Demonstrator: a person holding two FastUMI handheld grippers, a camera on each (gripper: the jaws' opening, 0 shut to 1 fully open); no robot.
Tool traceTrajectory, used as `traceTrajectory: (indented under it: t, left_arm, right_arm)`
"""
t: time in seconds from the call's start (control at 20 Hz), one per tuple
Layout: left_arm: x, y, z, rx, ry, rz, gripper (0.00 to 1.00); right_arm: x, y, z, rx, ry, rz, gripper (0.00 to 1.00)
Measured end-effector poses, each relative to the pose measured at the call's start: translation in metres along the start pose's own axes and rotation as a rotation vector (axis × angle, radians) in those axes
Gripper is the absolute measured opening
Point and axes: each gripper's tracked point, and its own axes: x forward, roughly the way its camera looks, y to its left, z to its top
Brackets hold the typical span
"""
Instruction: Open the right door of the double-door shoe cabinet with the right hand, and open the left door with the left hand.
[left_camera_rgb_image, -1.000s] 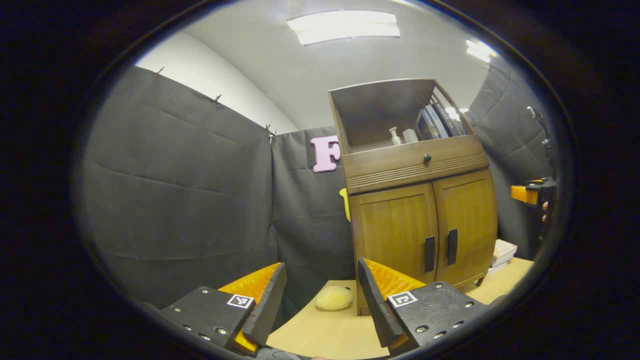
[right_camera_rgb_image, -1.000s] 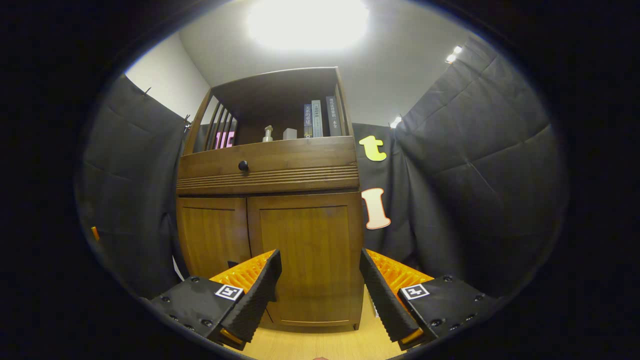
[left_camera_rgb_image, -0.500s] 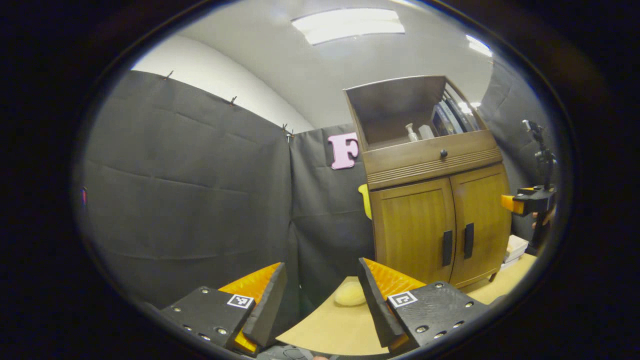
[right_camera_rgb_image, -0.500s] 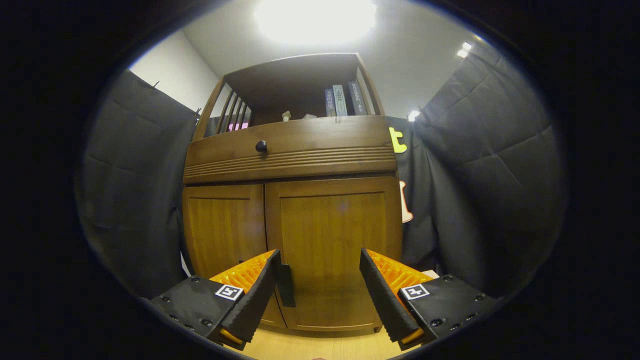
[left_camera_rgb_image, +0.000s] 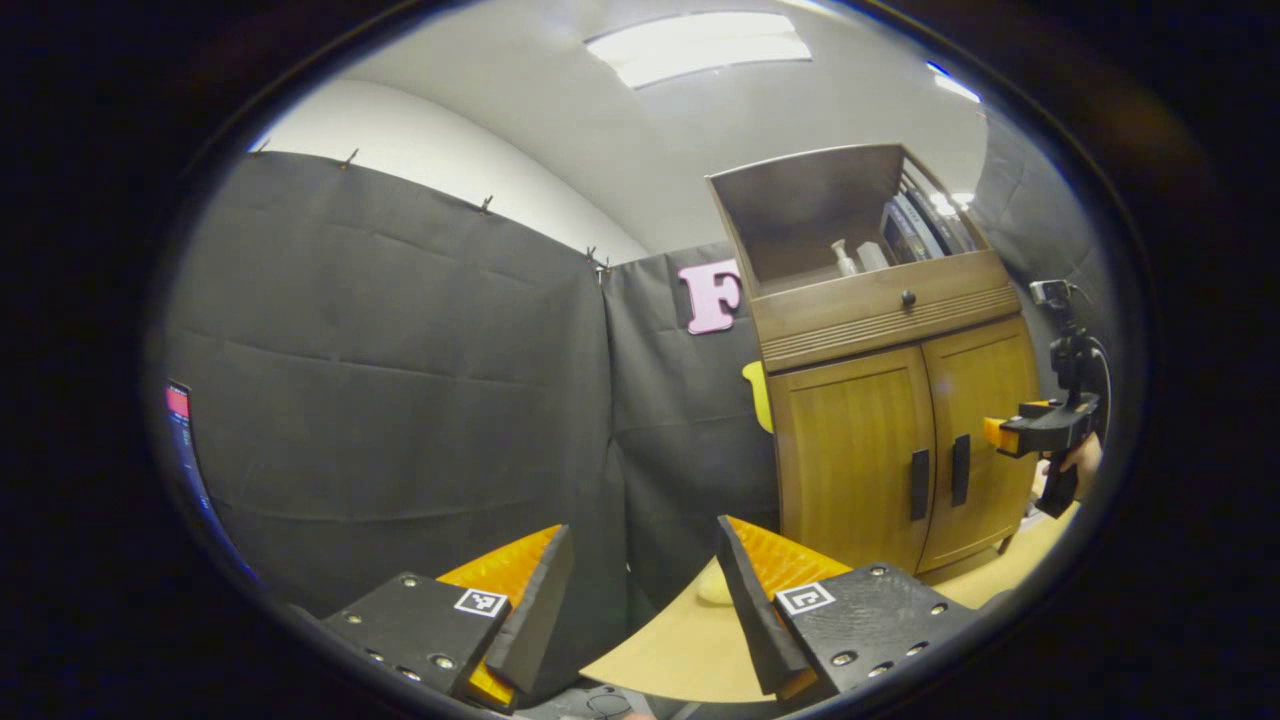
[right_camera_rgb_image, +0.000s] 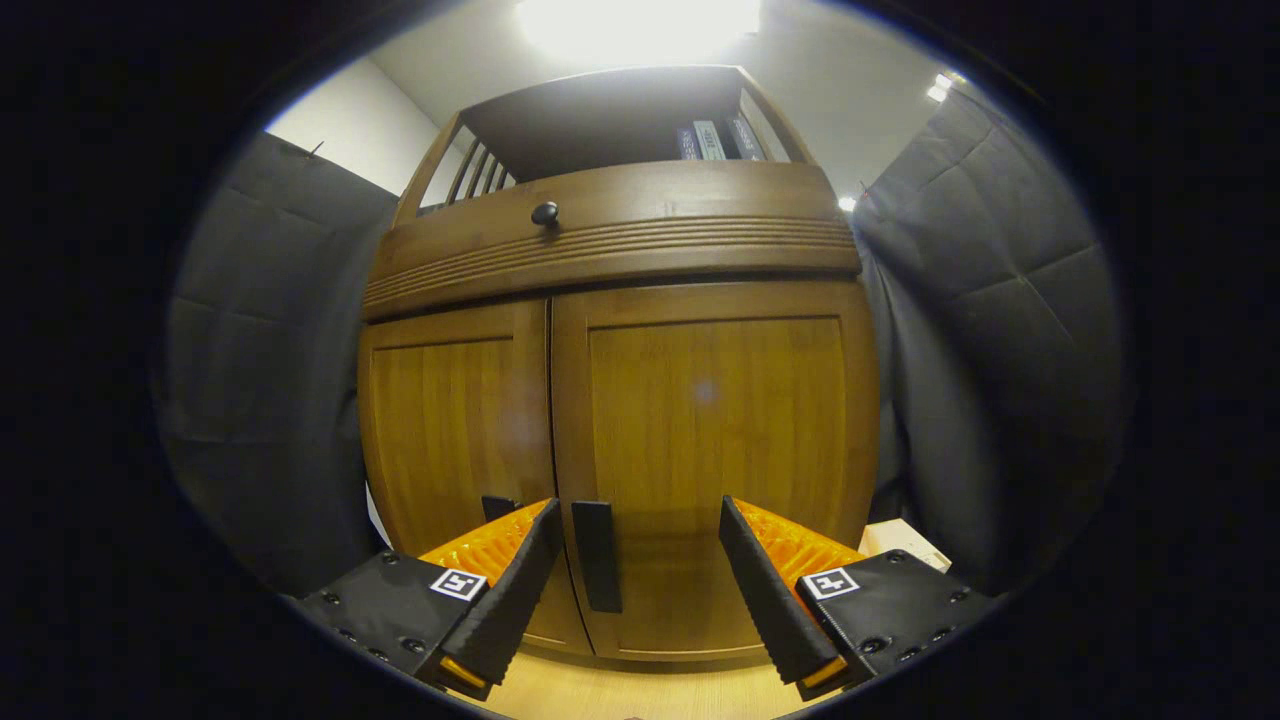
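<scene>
Right claw (right_camera_rgb_image: 640, 590): fingers spread, empty, close before shoe cabinet (right_camera_rgb_image: 610, 260). Right door (right_camera_rgb_image: 715, 450) shut, directly ahead; its handle (right_camera_rgb_image: 597, 570) between fingers, nearer left finger, contact cannot tell. Left door (right_camera_rgb_image: 450, 440) shut, ahead-left.

Left claw (left_camera_rgb_image: 640, 600): fingers spread, empty, well apart from cabinet, which stands ahead-right on desk (left_camera_rgb_image: 690, 650). Black cloth wall ahead-left.

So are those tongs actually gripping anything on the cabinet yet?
No, nothing is held. The right tongs are open, near the right door's handle without clamping it. The left tongs are open, away from the cabinet.
</scene>
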Motion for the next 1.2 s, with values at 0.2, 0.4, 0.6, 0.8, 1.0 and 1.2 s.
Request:
traceTrajectory:
  t: [0.2, 0.4, 0.6, 0.8, 1.0, 1.2]
  left_arm:
    - [-0.001, 0.002, -0.002, 0.009, 0.007, 0.022, 0.83]
    - [-0.004, 0.004, -0.001, 0.013, 0.021, 0.049, 0.83]
    - [-0.006, 0.006, -0.001, 0.017, 0.035, 0.070, 0.83]
    - [-0.007, 0.007, 0.000, 0.026, 0.037, 0.089, 0.83]
    - [-0.008, 0.009, 0.002, 0.031, 0.037, 0.105, 0.83]
    - [-0.009, 0.010, 0.003, 0.035, 0.031, 0.107, 0.83]
  right_arm:
    - [0.021, 0.007, -0.022, -0.015, 0.034, 0.003, 0.99]
    - [0.036, 0.011, -0.041, -0.015, 0.062, 0.010, 0.99]
    - [0.053, 0.021, -0.059, -0.034, 0.095, 0.016, 0.86]
    - [0.070, 0.025, -0.073, -0.050, 0.141, 0.021, 0.74]
    - [0.080, 0.025, -0.086, -0.054, 0.165, -0.001, 0.53]
    - [0.089, 0.029, -0.089, -0.020, 0.186, 0.002, 0.35]
